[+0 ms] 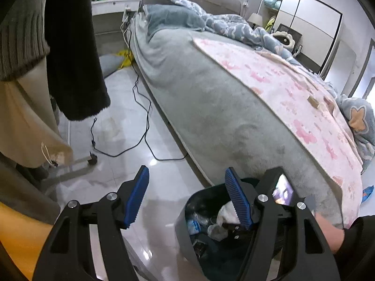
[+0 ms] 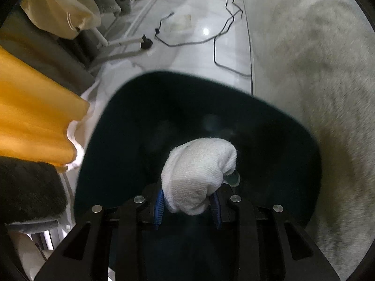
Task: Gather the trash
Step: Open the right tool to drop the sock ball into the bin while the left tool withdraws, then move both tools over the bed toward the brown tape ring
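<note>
While your right gripper (image 2: pixel 187 207) hangs over the bin (image 2: pixel 98 140), note the layout from the biggest thing down. One bed (image 1: pixel 211 107) takes up most of the left wrist view, and the bin sits on the floor just beside its grey side. The bin already holds trash: at least one white crumpled piece (image 1: pixel 226 213) and some clear wrappers, too jumbled to count.

One white wad (image 2: pixel 199 173) is clamped between the right jaws, directly above the bin's dark mouth. Your left gripper (image 1: pixel 187 199) is empty, with its jaws wide apart, nothing between them, floor showing through the gap.

Risks, as judged from here:
- The wad is soft and bulges past the pads. It could cling to a ribbed pad on release and come back up with you.
- The right wrist view is blurred and the bin interior is dark, so depth is hard to read. Releasing early near the rim could drop the wad onto the floor.
- Two cables (image 1: pixel 145 126) trail across the floor by the bed, a snag hazard on the next reach.

Count: two grippers, one bin, one wad held.
</note>
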